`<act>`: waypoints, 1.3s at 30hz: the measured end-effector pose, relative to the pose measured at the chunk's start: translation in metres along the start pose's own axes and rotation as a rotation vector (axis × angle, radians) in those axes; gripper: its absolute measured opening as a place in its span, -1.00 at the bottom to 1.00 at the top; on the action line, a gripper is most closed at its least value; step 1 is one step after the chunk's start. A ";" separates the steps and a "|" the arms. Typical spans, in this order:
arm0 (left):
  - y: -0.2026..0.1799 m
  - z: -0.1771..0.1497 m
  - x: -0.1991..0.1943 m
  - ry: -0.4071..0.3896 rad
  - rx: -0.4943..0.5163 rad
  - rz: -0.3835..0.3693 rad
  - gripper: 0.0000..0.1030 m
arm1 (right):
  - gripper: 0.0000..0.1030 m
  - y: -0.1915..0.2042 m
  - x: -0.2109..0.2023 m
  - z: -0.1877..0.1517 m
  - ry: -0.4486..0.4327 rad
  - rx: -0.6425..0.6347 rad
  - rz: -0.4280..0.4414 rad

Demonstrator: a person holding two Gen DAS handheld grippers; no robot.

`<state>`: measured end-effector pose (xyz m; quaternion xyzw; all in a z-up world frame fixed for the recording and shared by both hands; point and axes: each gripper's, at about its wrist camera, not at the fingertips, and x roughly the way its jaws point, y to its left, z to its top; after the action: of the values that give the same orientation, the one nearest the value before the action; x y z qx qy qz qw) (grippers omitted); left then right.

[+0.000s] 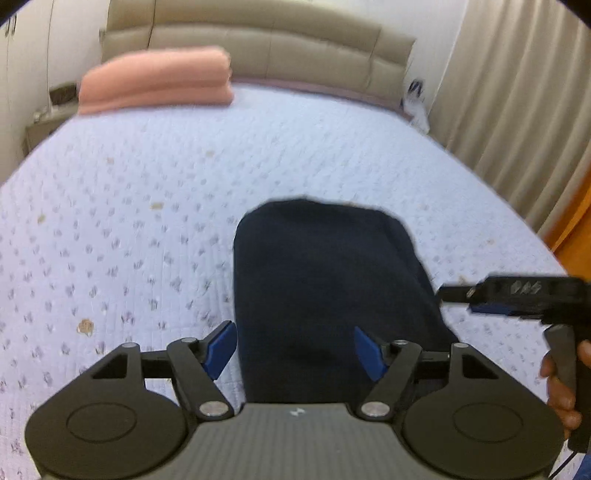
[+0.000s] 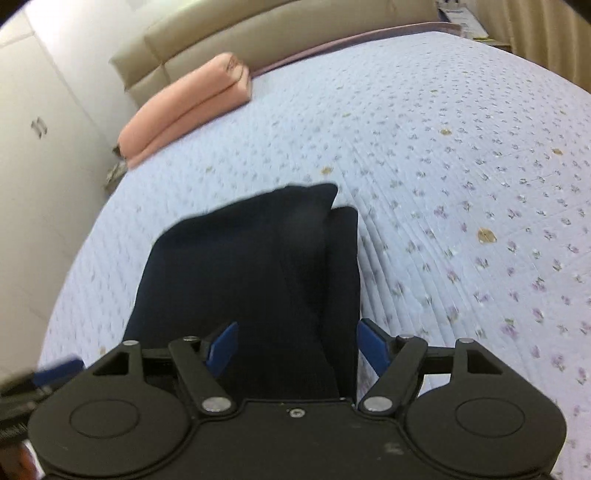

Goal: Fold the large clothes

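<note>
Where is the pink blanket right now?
The pink blanket lies folded at the far end of the bed, against the headboard on the left side, well beyond the dark garment.

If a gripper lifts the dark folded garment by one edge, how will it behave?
The dark garment will probably droop and unfold: its stacked layers lie soft and uneven. Pushed, it would likely bunch rather than slide on the quilted bedspread.

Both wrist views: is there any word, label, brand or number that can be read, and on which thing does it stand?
No text can be read.
Right gripper: pale marks on its black body, too blurred to read.
Left gripper: a small white mark on its grey body, no letters.
Packet by the headboard: print too small.
</note>
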<state>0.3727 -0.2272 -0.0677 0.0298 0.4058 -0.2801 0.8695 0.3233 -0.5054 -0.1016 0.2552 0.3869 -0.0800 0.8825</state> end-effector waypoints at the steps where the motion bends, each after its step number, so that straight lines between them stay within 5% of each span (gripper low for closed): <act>1: 0.003 0.002 0.008 0.023 -0.008 0.011 0.39 | 0.70 -0.001 0.005 0.002 0.000 0.008 -0.004; 9: 0.049 0.014 0.053 0.121 -0.249 -0.175 0.49 | 0.80 -0.032 0.047 -0.001 0.102 0.122 0.053; 19: 0.077 0.006 0.104 0.206 -0.431 -0.318 0.84 | 0.99 -0.066 0.085 -0.005 0.203 0.277 0.321; 23: 0.086 -0.003 0.120 0.222 -0.529 -0.377 0.79 | 0.66 -0.058 0.094 -0.005 0.220 0.234 0.358; 24: 0.086 -0.004 0.120 0.217 -0.521 -0.380 0.67 | 0.43 -0.055 0.095 -0.005 0.215 0.217 0.356; 27: 0.085 -0.003 0.115 0.205 -0.480 -0.380 0.42 | 0.14 -0.051 0.092 -0.007 0.203 0.205 0.371; 31: 0.087 -0.002 0.102 0.170 -0.458 -0.430 0.22 | -0.01 -0.036 0.075 -0.006 0.161 0.165 0.379; 39: 0.111 -0.005 0.027 0.077 -0.459 -0.538 0.18 | -0.07 0.022 0.008 -0.015 0.092 0.111 0.439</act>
<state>0.4393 -0.1448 -0.1102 -0.2639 0.4838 -0.3992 0.7328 0.3266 -0.4781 -0.1079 0.3849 0.3570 0.1042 0.8447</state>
